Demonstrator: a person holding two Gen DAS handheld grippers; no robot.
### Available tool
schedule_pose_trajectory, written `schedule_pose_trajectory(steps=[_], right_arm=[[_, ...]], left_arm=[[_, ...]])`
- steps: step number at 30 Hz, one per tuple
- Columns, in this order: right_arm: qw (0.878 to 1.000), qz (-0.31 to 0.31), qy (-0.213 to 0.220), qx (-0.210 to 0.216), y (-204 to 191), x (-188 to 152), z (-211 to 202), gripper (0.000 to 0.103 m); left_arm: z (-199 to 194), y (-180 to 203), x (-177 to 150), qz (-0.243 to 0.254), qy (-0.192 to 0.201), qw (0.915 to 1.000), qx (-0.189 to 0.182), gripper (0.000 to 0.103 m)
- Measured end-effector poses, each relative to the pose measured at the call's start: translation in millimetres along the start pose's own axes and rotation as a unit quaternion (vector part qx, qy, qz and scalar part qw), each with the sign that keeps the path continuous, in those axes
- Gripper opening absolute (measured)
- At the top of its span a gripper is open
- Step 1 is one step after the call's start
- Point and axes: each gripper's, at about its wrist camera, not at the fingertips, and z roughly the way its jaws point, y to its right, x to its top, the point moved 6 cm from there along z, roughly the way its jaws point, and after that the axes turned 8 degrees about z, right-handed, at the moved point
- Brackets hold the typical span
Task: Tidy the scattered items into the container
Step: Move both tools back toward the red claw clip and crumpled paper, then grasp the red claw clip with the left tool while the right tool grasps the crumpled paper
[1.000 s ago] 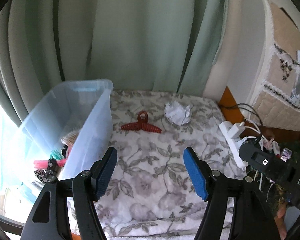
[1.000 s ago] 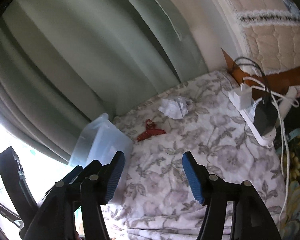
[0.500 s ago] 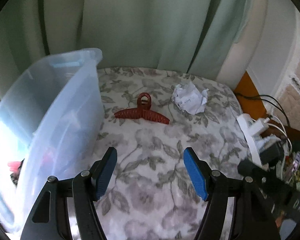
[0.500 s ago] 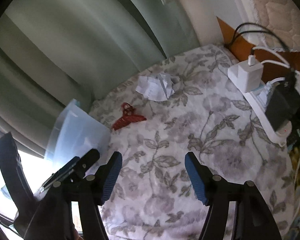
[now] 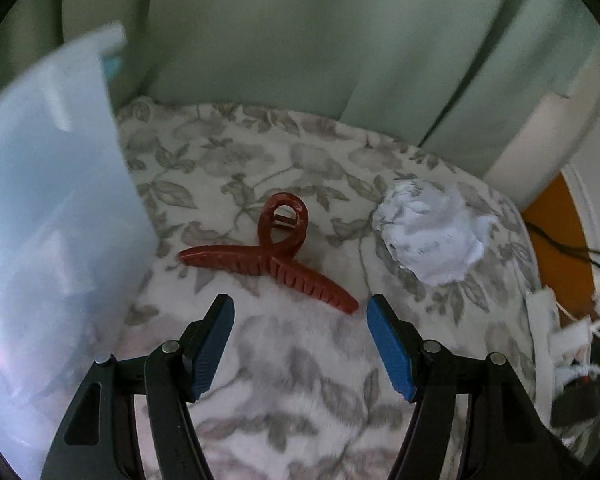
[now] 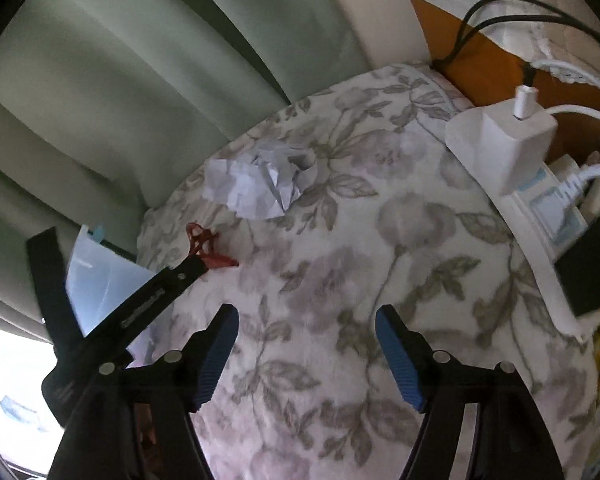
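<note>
A red hair claw clip (image 5: 276,256) lies on the floral blanket (image 5: 300,380), just ahead of my left gripper (image 5: 300,312), which is open with nothing between its blue pads. To the clip's right sits a crumpled white paper ball (image 5: 432,236). The clear plastic container (image 5: 48,240) stands at the left, blurred. In the right wrist view my right gripper (image 6: 306,322) is open and empty above the blanket (image 6: 340,280); the paper ball (image 6: 260,184) lies ahead of it, and the clip (image 6: 204,246) is partly hidden behind the left gripper's black finger (image 6: 152,300). The container (image 6: 100,276) shows at the left.
Green curtains (image 5: 300,40) hang behind the blanket. A white power strip (image 6: 532,216) with a white charger (image 6: 508,140), black adapter and cables lies along the right edge, in front of an orange-brown board (image 6: 472,68). Plugs and cables (image 5: 572,340) also crowd the left view's right edge.
Both grippers have moved forward and lower towards the blanket. The clip and paper ball now look much larger and closer. The left gripper's finger has come in front of the clip in the right view.
</note>
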Motion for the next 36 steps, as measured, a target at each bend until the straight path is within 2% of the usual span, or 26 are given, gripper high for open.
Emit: schedule_pose_trajectory(steps=[9,12,14,18,23,27,32,36], right_arm=[[0.999,-0.045,0.019,-0.005,-12.2,22.0,17.2,0.075],[0.998,-0.062,0.021,-0.004,-18.3,29.9,26.5,0.075],[0.997,-0.070,0.024,-0.018,-18.8,35.9,35.2,0.076],[0.998,-0.059,0.016,-0.026,-17.3,48.4,51.9,0.077],[0.999,-0.043,0.003,0.010,-25.6,64.3,67.2,0.080],[0.999,-0.042,0.006,0.014,-32.8,75.5,74.5,0.086],[0.998,-0.049,0.008,0.026,-46.5,83.3,83.2,0.096],[0.998,-0.052,-0.001,0.036,-56.8,90.9,100.9,0.096]], left_arm=[[37.6,-17.5,7.3,-0.047,-0.015,0.9987,0.011,0.070],[43.5,-18.4,5.1,-0.039,-0.015,0.9991,0.006,0.070],[45.1,-17.8,4.4,-0.022,-0.011,0.9997,0.007,0.070],[45.1,-18.2,4.3,-0.008,-0.006,0.9999,0.004,0.070],[43.0,-21.3,1.4,-0.003,0.001,1.0000,-0.008,0.069],[41.6,-25.3,0.7,-0.009,0.004,0.9999,-0.011,0.060],[40.6,-26.1,0.0,-0.011,0.008,0.9998,-0.011,0.058],[41.1,-30.5,0.3,-0.020,0.013,0.9997,-0.008,0.051]])
